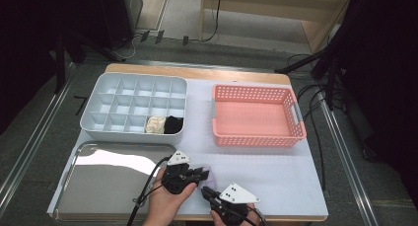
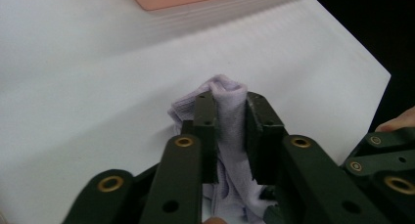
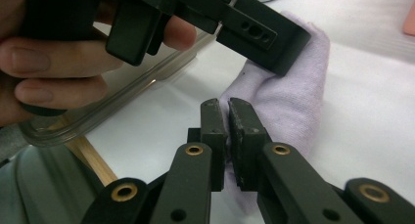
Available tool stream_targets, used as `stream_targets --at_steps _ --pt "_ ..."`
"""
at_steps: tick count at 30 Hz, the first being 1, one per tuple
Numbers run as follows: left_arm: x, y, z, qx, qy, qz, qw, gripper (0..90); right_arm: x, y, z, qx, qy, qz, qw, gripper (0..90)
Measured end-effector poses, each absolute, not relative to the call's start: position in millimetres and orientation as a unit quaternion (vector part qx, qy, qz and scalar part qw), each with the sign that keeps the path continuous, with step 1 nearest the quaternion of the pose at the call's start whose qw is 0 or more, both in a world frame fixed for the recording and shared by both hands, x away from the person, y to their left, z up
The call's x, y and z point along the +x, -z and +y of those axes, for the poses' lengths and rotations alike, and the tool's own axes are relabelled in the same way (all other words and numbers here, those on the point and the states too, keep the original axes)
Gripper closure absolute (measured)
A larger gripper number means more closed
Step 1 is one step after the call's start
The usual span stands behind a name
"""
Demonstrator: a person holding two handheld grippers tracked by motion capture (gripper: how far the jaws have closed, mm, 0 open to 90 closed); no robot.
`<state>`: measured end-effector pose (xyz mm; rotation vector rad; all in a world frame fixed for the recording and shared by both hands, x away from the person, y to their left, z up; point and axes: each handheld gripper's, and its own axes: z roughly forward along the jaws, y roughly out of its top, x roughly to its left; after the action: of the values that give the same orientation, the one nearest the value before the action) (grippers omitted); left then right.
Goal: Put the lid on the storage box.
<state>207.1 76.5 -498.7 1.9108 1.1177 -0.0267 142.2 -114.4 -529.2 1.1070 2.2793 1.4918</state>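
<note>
Nearest the high camera, at the table's near edge, the right gripper (image 1: 206, 192) pinches the lower end of a lilac sock (image 3: 293, 94), its jaws almost together on a thin fold of the fabric. Just ahead of it and to its left, the left gripper (image 1: 203, 173) clamps the same sock farther along, jaws narrow with a thicker bunch of knit standing up between them. The sock's long axis therefore runs from the right tool's tips up toward the left tool, short and rumpled; both hands are on it, so any fold or lift depends on moving the two together. Beyond the tools, well apart, the white divided organiser (image 1: 101, 95) already holds a cream bundle (image 1: 155, 124) and a black bundle (image 1: 173, 124); the pink basket (image 1: 298, 118) lies ahead to the right. A steel tray (image 1: 69, 186) lies beside the left hand. The white tabletop (image 1: 276, 171) is smooth; dark floor, cables and stands surround it.
</note>
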Motion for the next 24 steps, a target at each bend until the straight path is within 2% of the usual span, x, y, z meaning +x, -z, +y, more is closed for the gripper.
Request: stream_targets --at_steps 6,12,19,21,24 --pt "206 499 76 0.773 0.002 0.451 0.446 80.8 134 522 -126 0.361 -0.509 0.776 0.091 82.7" --pt "206 500 75 0.774 0.0 0.448 0.448 80.7 135 511 -144 0.369 -0.544 0.749 0.082 88.7" --pt "206 499 75 0.777 0.001 0.448 0.443 79.9 142 525 -126 0.388 -0.498 0.771 0.089 90.0" --pt "208 500 77 0.773 0.006 0.455 0.442 73.8 142 524 -125 0.389 -0.493 0.773 0.091 90.0" --pt "209 501 80 0.769 0.006 0.475 0.428 49.2 140 525 -123 0.388 -0.487 0.776 0.1 90.0"
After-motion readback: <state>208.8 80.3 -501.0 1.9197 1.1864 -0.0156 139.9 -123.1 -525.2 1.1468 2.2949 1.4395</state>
